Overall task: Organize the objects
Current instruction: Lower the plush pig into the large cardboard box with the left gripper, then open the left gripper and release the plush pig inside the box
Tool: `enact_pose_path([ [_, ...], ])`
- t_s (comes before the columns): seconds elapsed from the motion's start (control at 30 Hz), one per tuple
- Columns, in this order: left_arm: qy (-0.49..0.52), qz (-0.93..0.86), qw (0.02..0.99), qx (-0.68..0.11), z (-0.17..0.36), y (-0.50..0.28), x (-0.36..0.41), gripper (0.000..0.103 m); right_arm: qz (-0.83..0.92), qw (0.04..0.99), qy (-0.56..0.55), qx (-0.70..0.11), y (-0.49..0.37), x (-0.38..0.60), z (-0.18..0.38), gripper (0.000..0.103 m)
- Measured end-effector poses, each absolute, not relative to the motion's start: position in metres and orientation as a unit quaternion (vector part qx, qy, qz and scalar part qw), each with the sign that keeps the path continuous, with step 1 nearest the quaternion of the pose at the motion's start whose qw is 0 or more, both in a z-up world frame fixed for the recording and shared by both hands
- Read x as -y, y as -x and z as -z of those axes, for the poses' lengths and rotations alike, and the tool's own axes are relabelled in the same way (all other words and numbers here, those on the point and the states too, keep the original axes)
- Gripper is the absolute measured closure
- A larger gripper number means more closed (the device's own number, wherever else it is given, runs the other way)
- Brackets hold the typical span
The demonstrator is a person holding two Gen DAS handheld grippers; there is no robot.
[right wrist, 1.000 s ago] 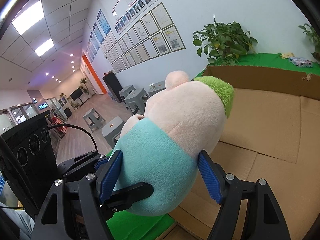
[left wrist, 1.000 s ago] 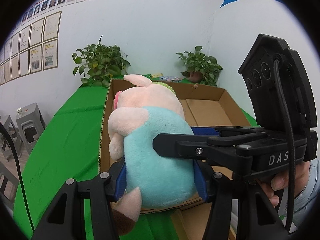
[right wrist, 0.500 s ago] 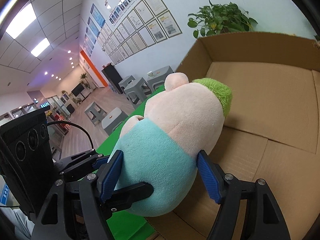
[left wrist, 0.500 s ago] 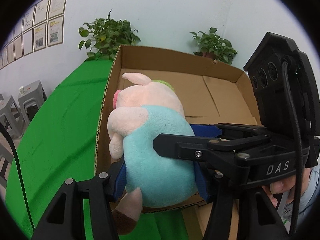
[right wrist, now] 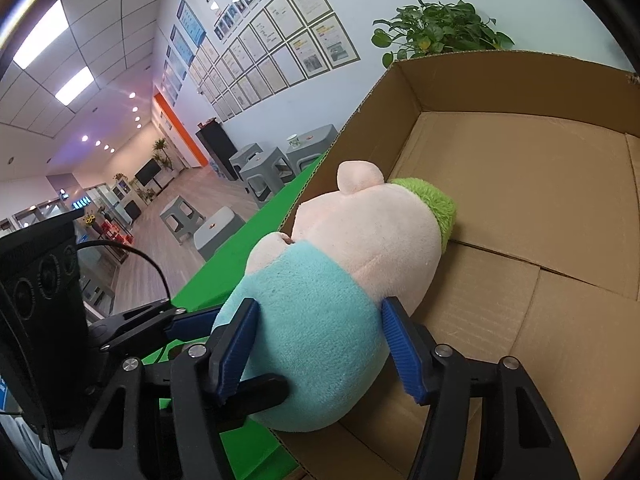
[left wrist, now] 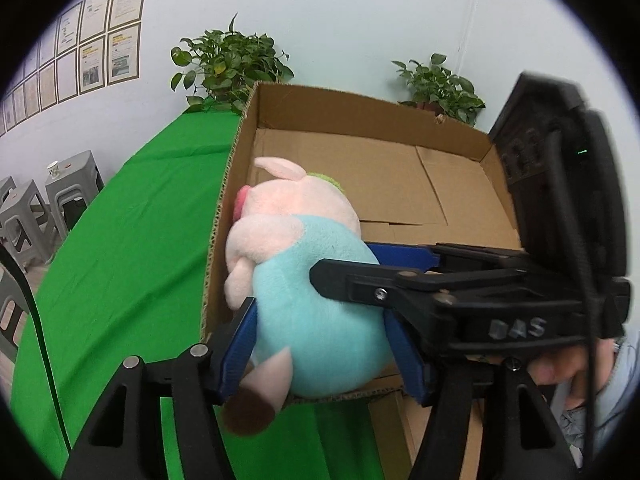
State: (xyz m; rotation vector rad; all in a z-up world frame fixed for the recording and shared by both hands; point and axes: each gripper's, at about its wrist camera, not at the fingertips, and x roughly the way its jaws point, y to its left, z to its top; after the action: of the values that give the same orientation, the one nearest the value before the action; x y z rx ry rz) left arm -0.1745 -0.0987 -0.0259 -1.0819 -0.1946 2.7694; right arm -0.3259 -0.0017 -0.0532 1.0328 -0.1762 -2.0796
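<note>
Nearest in both wrist views are the black plastic linkages with silver bolts and ribbed blue pads. The left gripper (left wrist: 324,344) has its blue pads pressed against both flanks of the plush pig (left wrist: 304,280), whose fuzzy teal body bulges between them; its jaws have just been easing apart, yet the pads remain in contact with the fabric. The right gripper (right wrist: 320,344) crosses it from the other side and clamps the same teal belly, its pads denting the pile; its jaws have just been closing further on the toy. Both stand about half open around the soft, rounded body. One brown-tipped pink foot dangles below the left pads, outside the front wall of the cardboard box (left wrist: 440,128). The pig leans over the box's front-left corner, its smooth pink head with a stubby ear and a tuft of shaggy green hair reaching inside, close to the corrugated floor flaps (right wrist: 520,200). The box sits on a green cloth table (left wrist: 132,220). Beyond its far edge stand two leafy potted plants (left wrist: 228,64).
</note>
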Motion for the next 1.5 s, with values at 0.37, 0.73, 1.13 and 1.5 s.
enact_pose_path([
  [0.37, 0.345, -0.931, 0.069, 0.096, 0.022, 0.152, 0.122, 0.041, 0.828, 0.366, -0.415, 0.090, 0.323, 0.004, 0.053, 0.024],
  [0.73, 0.348, -0.929, 0.072, 0.103, 0.025, 0.150, 0.131, 0.068, 0.806, 0.353, -0.463, 0.106, 0.306, -0.003, 0.070, 0.006],
  [1.13, 0.350, -0.927, 0.050, 0.124, 0.034, 0.148, 0.152, 0.072, 0.858, 0.318, -0.402, 0.033, 0.284, 0.033, 0.051, 0.034],
  [1.5, 0.370, -0.919, 0.051, 0.123, 0.049, 0.150, 0.150, 0.080, 0.837, 0.305, -0.452, 0.046, 0.281, 0.046, 0.067, 0.024],
])
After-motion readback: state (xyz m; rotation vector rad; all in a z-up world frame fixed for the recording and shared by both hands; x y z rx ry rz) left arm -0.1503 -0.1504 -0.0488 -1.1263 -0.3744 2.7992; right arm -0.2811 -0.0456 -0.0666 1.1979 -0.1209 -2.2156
